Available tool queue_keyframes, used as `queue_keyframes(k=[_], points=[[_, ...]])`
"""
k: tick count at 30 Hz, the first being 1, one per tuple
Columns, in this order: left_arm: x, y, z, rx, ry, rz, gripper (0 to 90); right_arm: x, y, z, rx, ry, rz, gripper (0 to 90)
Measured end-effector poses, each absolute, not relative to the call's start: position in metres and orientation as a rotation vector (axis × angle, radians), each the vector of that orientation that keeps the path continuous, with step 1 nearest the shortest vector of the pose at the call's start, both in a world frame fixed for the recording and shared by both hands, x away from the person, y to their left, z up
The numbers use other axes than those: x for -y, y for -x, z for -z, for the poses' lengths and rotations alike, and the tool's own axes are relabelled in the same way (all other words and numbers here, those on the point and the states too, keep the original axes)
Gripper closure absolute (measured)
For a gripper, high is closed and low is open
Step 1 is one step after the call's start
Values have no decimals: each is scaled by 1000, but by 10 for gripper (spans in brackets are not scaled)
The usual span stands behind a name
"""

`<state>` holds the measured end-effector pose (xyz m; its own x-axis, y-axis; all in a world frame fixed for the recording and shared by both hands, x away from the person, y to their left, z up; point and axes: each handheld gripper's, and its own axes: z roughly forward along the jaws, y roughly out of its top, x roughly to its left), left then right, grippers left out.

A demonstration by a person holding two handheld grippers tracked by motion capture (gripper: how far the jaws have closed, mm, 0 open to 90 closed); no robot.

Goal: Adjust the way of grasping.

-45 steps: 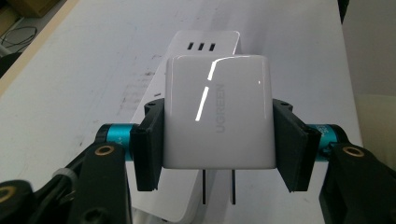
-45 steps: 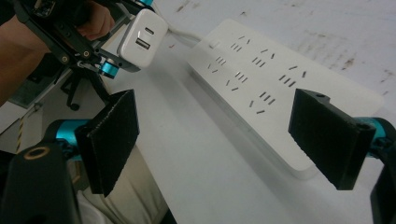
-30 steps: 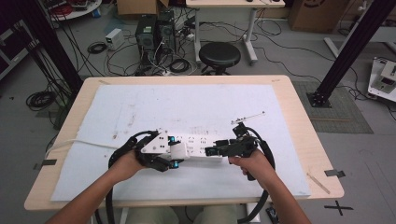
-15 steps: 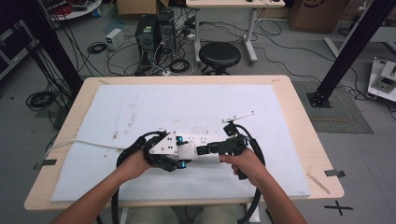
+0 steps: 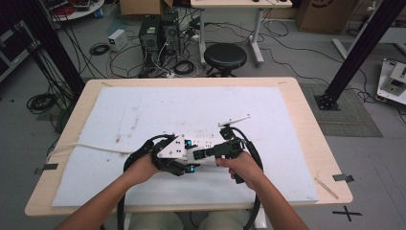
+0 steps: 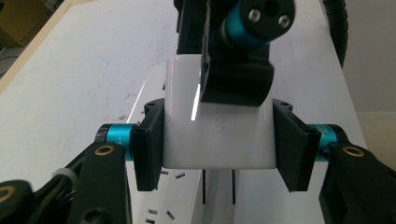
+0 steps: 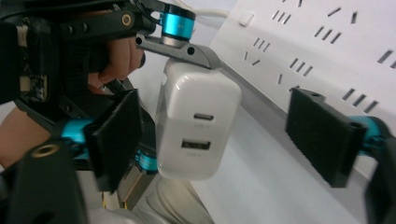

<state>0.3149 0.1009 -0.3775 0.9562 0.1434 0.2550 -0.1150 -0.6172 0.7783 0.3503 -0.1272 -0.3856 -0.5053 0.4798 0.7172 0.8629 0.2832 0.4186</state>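
A white USB charger [image 6: 217, 135] hangs just above a white power strip [image 5: 208, 138], its two prongs [image 6: 204, 186] pointing down at the strip's sockets [image 6: 159, 207]. My left gripper [image 6: 219, 140] is shut on the charger's two sides. My right gripper [image 7: 217, 135] is wide open around the charger [image 7: 198, 126], whose USB ports face its camera; its left pad [image 7: 114, 140] is close beside the body and its right pad [image 7: 322, 140] stands well off. In the high view both grippers [image 5: 190, 155] [image 5: 203, 153] meet at the strip's near edge, by the table's front middle.
The strip [image 7: 327, 42] lies on a white mat [image 5: 143, 110] over a wooden table [image 5: 306, 110], and its white cable [image 5: 95, 146] runs off to the left. A thin stick [image 5: 326, 188] lies near the front right corner. Beyond the table stand a stool [image 5: 225, 56] and computer cases [image 5: 158, 36].
My right gripper has moved left until it meets the left gripper and its jaws straddle the charger. The left gripper, holding the charger, has shifted slightly right.
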Motion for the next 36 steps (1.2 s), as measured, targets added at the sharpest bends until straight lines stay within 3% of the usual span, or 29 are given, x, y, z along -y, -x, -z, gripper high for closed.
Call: queue_keyframes(k=[15, 18, 20, 21, 36], points=[[-99, -315, 378, -22, -2202, -382, 425, 126, -353, 395, 1969, 1136, 1154, 593], [-99, -316, 378, -65, -2192, -349, 398, 126, -354, 395, 1967, 1152, 1157, 617], [-100, -317, 378, -108, -2183, -342, 260, 127, -353, 395, 1993, 1166, 1164, 624], [-103, -318, 377, -112, -2184, -338, 246, 129, -353, 395, 1994, 1171, 1175, 626], [-163, -327, 392, -421, -2038, -343, 239, 172, -343, 389, 2133, 1211, 1475, 632]])
